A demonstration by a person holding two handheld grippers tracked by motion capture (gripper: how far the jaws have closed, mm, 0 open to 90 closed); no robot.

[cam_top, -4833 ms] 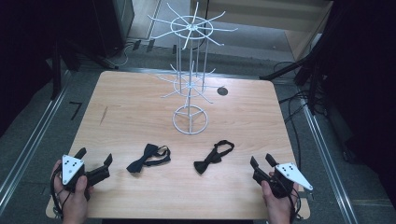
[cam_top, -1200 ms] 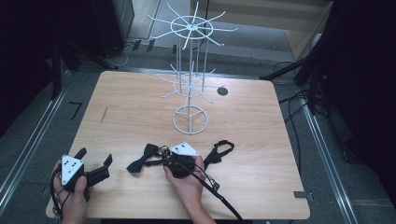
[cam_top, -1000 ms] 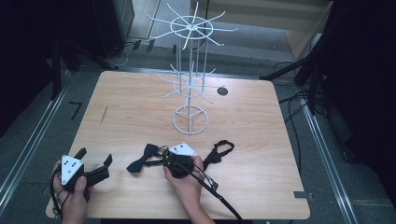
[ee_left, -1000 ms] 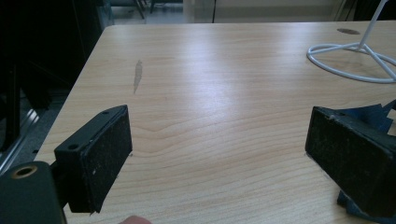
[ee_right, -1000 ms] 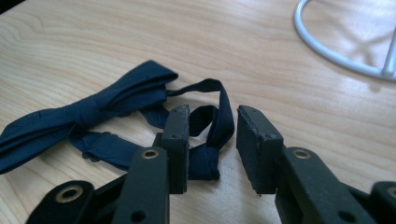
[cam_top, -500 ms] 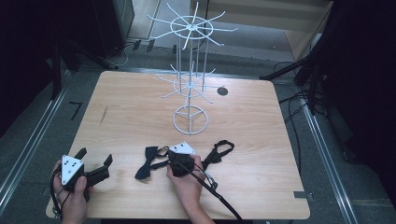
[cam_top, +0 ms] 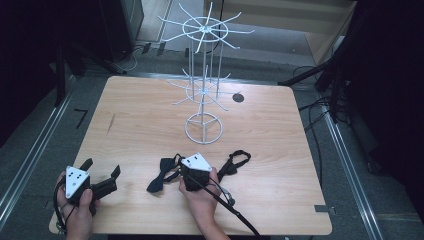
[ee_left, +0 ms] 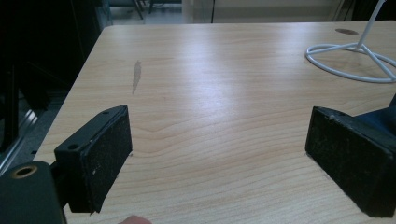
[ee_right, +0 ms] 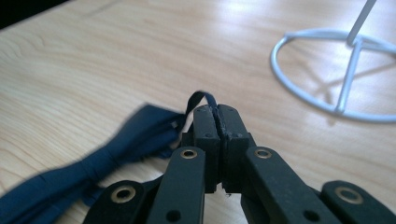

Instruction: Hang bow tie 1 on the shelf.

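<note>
Right gripper (ee_right: 215,112) jaws just closed, pinched on the thin strap of the dark navy fabric bow tie (ee_right: 93,163); the tie lies on the light wood table (cam_top: 150,115) near its front edge, in front of the white wire display stand (cam_top: 204,127). Left gripper (ee_left: 219,154) jaws wide apart, nothing between them. A 2nd black bow tie (cam_top: 235,160) lies just right of the right hand.

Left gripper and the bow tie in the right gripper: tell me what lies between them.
Bare wood. In the high view, only table separates the left gripper from the bow tie that the right gripper pinches.
</note>
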